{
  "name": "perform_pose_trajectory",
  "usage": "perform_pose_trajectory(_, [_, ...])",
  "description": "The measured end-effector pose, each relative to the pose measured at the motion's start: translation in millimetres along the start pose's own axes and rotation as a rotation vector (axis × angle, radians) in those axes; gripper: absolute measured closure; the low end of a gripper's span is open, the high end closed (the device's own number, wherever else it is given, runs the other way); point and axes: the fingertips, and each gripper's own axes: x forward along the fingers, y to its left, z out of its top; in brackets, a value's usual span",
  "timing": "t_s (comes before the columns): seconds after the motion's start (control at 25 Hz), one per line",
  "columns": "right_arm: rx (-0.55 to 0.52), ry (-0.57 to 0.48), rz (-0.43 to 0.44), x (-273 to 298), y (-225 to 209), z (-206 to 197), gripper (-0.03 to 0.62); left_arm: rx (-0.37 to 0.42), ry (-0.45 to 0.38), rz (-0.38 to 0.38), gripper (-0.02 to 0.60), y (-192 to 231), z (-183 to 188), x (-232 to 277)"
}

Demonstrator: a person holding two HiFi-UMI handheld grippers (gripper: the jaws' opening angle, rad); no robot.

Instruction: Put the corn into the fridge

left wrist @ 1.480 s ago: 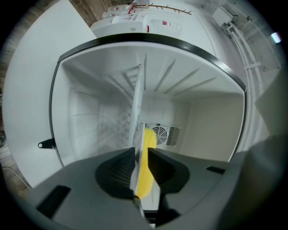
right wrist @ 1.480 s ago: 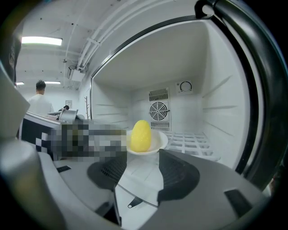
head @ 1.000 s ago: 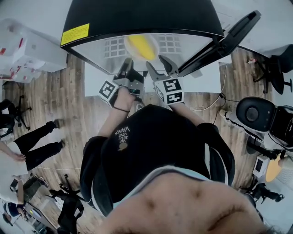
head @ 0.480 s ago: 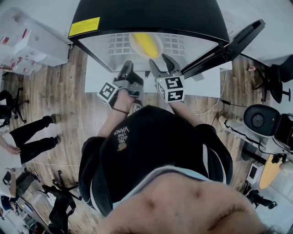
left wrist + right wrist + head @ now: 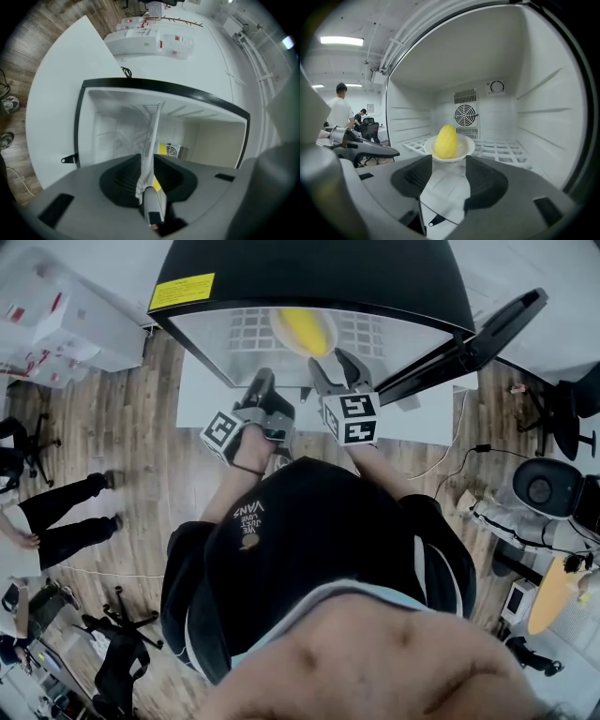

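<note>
The yellow corn [image 5: 303,329] lies on a white plate [image 5: 330,336] on the wire shelf [image 5: 501,150] inside the open black-topped fridge [image 5: 309,273]. In the right gripper view the corn [image 5: 446,140] and plate [image 5: 467,146] sit just beyond my right gripper [image 5: 449,161], whose jaws stand open and hold nothing. In the head view my right gripper [image 5: 336,367] is at the fridge opening, just short of the plate. My left gripper [image 5: 265,381] waits to the left, outside the opening. In its own view the left gripper [image 5: 147,164] shows only a thin slit between its jaws, with a sliver of corn [image 5: 162,150] beyond.
The fridge door [image 5: 483,324] hangs open to the right. The fridge stands on a white table [image 5: 412,413]. White boxes [image 5: 66,329] lie at the far left. A person's legs [image 5: 66,521] and office chairs are on the wooden floor to the left.
Both grippers have stayed at the fridge opening with only a slight shift. The corn and plate have not moved on the shelf.
</note>
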Motion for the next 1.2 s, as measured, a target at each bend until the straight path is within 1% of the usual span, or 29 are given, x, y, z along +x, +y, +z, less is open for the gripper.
perform_pose_trajectory(0.16, [-0.004,-0.002,0.001,3,-1,1,0.379,0.01,0.0,-0.006,0.515,-2,1,0])
perform_pose_trajectory(0.36, [-0.023,-0.001,-0.002,5,0,2,0.379,0.086,0.022,-0.031,0.515,-10,-2,0])
perform_pose_trajectory(0.56, [-0.009,-0.003,0.016,4,-1,3,0.379,0.113,0.025,-0.042,0.515,-11,-4,1])
perform_pose_trajectory(0.64, [0.005,-0.007,0.023,3,-1,3,0.379,0.136,0.035,-0.052,0.515,-13,-6,2])
perform_pose_trajectory(0.72, [0.019,-0.018,0.03,1,-1,4,0.379,0.181,0.049,-0.068,0.515,-18,-8,2])
perform_pose_trajectory(0.84, [0.035,-0.033,0.038,-2,1,8,0.379,0.28,0.062,-0.078,0.515,-27,-8,2])
perform_pose_trajectory(1.04, [0.047,-0.056,0.043,-11,0,12,0.379,0.341,0.087,-0.108,0.515,-36,-12,4])
perform_pose_trajectory(1.2, [0.05,-0.076,0.029,-20,-5,15,0.382,0.447,0.135,-0.122,0.515,-44,-22,6])
